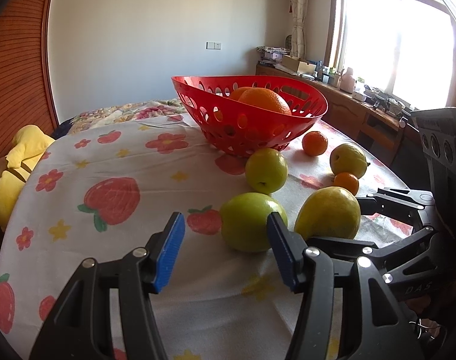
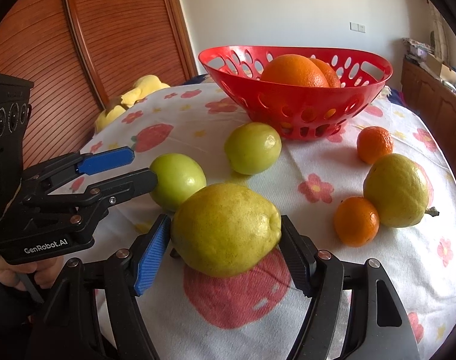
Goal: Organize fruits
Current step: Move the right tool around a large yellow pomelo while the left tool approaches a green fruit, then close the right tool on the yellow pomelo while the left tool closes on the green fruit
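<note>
A red perforated basket (image 1: 249, 133) (image 2: 303, 105) with two oranges (image 1: 264, 100) (image 2: 291, 70) stands at the back of the strawberry-print cloth. My right gripper (image 2: 224, 240) (image 1: 334, 219) is shut on a yellow-green pear (image 2: 224, 228) (image 1: 327, 213) that rests on the cloth. Just to the left, my left gripper (image 1: 226, 249) (image 2: 142, 165) is open with nothing between its pads; one fingertip sits against a green apple (image 1: 249, 222) (image 2: 179, 180). Lying loose are a second green apple (image 1: 266, 170) (image 2: 253, 147), another pear (image 1: 348, 160) (image 2: 396, 190) and two mandarins (image 1: 315, 143) (image 2: 356, 221).
A yellow plush toy (image 1: 20, 162) (image 2: 131, 93) lies off the table's far left edge by a slatted wooden door (image 2: 113, 30). A cluttered wooden sideboard (image 1: 363, 102) runs under the window on the right. A hand (image 2: 5, 273) holds the left gripper.
</note>
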Tool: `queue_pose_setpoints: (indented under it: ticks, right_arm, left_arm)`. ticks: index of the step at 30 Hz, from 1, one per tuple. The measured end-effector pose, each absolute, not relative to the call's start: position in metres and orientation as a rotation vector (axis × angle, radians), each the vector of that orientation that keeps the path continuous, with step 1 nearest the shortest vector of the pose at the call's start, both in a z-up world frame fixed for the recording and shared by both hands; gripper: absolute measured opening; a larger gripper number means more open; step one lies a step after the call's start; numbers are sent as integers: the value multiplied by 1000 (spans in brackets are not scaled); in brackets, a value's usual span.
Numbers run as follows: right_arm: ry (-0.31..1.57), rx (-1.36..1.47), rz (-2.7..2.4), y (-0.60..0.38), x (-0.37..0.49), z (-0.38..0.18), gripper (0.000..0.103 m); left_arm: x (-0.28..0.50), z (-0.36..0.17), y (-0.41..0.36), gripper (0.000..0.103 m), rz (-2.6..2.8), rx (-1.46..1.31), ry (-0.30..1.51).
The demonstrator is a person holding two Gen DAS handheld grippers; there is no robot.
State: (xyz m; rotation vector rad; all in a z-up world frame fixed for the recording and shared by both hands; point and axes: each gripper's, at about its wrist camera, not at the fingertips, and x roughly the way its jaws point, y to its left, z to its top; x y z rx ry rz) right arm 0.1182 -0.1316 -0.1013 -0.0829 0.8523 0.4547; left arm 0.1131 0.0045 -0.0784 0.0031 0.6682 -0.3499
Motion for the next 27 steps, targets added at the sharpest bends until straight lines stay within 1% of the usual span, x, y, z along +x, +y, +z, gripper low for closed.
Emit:
queue_pose_setpoints:
  ticks: [12,15,27]
  right_arm:
    - [830,-107,390,-151,120,-94,72]
    - [822,-124,366,-157,121,-92,72]
    - [809,-115,371,-163,123,-97,73]
  left_arm:
    - [116,-77,-6,58,-383,19,693]
    - [121,-78,-14,62,-401,45,717]
    - [141,-90,-31,63,-382,107,810]
